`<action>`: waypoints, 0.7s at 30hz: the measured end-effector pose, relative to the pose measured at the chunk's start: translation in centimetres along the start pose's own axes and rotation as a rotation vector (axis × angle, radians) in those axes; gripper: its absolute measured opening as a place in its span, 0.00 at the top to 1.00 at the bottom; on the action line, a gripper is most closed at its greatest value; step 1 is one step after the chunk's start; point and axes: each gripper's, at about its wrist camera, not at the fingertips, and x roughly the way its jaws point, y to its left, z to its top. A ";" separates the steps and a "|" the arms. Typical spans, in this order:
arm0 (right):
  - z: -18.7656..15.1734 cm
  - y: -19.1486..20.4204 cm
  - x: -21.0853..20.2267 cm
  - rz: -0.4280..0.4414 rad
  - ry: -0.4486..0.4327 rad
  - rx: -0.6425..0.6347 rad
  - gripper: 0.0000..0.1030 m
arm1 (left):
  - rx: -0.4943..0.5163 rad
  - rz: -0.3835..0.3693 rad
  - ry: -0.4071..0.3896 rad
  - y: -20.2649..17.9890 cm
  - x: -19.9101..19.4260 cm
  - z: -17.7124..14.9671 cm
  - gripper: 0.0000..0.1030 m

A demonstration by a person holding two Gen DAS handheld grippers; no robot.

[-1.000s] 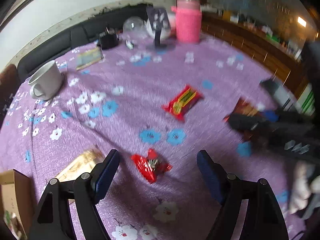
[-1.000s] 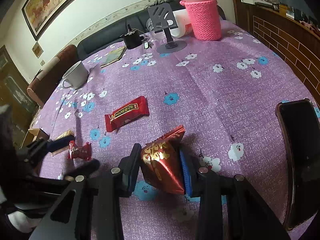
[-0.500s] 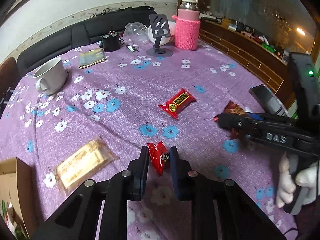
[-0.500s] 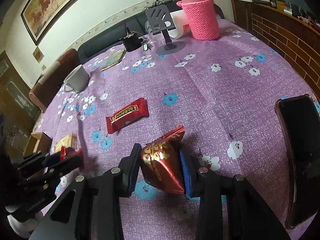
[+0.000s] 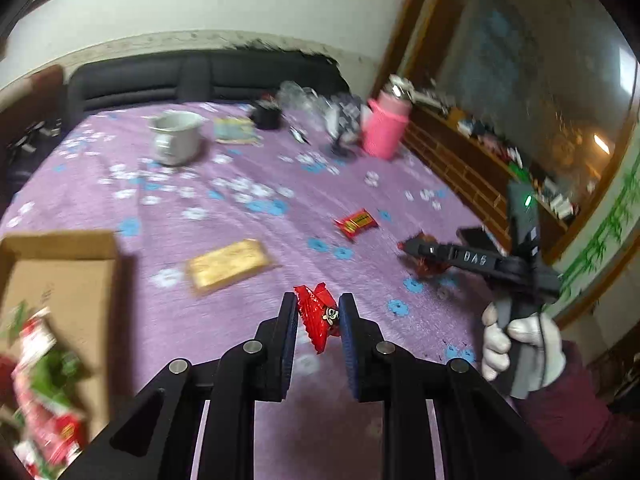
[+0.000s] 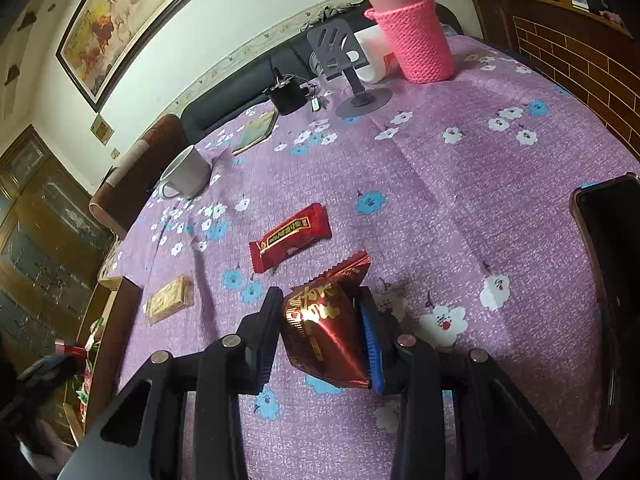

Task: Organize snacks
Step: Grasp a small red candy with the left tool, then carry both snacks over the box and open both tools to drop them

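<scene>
Now left gripper (image 5: 318,316) clamps candy (image 5: 320,318), right gripper (image 6: 320,320) — pouch (image 6: 324,328)

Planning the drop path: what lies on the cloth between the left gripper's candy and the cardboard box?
Only the gold snack bar lies near that stretch, in the left wrist view; otherwise bare purple cloth.

Both wrist fisheyes are looking steeply down along their jaws, close over the purple flowered bench cloth (image 5: 224,308) (image 6: 460,208), sharing the white ceramic mug (image 5: 175,141) (image 6: 187,174) toward each frame's upper left.
</scene>
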 end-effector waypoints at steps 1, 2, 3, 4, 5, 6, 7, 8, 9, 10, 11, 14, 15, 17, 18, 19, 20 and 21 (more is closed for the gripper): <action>-0.1 0.0 0.1 -0.005 0.001 -0.002 0.66 | -0.019 0.007 -0.018 0.8 -1.2 -0.2 0.80; -0.3 0.1 0.2 -0.011 0.001 -0.002 0.66 | -0.044 0.020 -0.040 1.8 -2.5 -0.4 0.80; -0.3 0.1 0.2 -0.014 0.001 -0.002 0.66 | -0.076 0.037 -0.065 3.0 -4.1 -0.7 0.80; -0.4 0.1 0.2 -0.017 -0.003 -0.004 0.66 | -0.098 0.045 -0.080 4.0 -5.2 -1.0 0.80; -0.5 0.3 0.1 -0.027 -0.013 -0.009 0.66 | -0.126 0.057 -0.099 5.1 -6.4 -1.4 0.79; -0.5 0.4 0.0 -0.039 -0.021 -0.015 0.66 | -0.150 0.071 -0.113 6.1 -7.4 -1.9 0.79; -0.6 0.5 -0.1 -0.048 -0.026 -0.018 0.66 | -0.180 0.088 -0.130 7.4 -8.6 -2.4 0.79; -0.6 0.6 -0.1 -0.057 -0.029 -0.018 0.66 | -0.204 0.100 -0.142 8.5 -9.6 -3.0 0.79; -0.7 0.9 -0.2 -0.073 -0.033 -0.023 0.66 | -0.226 0.110 -0.151 9.5 -10.4 -3.5 0.79; -0.8 1.3 -0.4 -0.081 -0.037 -0.029 0.66 | -0.256 0.125 -0.162 10.7 -11.4 -4.2 0.79; -0.9 1.6 -0.6 -0.079 -0.037 -0.034 0.66 | -0.271 0.134 -0.168 11.5 -12.0 -4.6 0.79; -1.6 3.3 -1.2 -0.048 -0.027 -0.044 0.66 | -0.318 0.168 -0.180 14.1 -13.5 -6.1 0.79; -1.9 4.3 -1.3 -0.031 -0.017 -0.054 0.66 | -0.331 0.174 -0.184 14.7 -13.7 -6.6 0.79; -2.4 6.3 -1.4 -0.009 -0.001 -0.087 0.66 | -0.359 0.176 -0.190 15.9 -14.0 -7.4 0.79; -2.6 7.3 -1.4 -0.001 0.004 -0.106 0.66 | -0.372 0.178 -0.190 16.3 -14.0 -7.8 0.79; -2.7 8.6 -1.4 0.011 0.010 -0.131 0.66 | -0.385 0.179 -0.189 16.8 -14.0 -8.3 0.79; -3.0 10.3 -1.3 0.027 0.018 -0.164 0.66 | -0.392 0.177 -0.189 17.2 -14.0 -8.6 0.79; -3.1 11.2 -1.3 0.036 0.023 -0.181 0.66 | -0.402 0.173 -0.189 17.6 -14.0 -9.0 0.79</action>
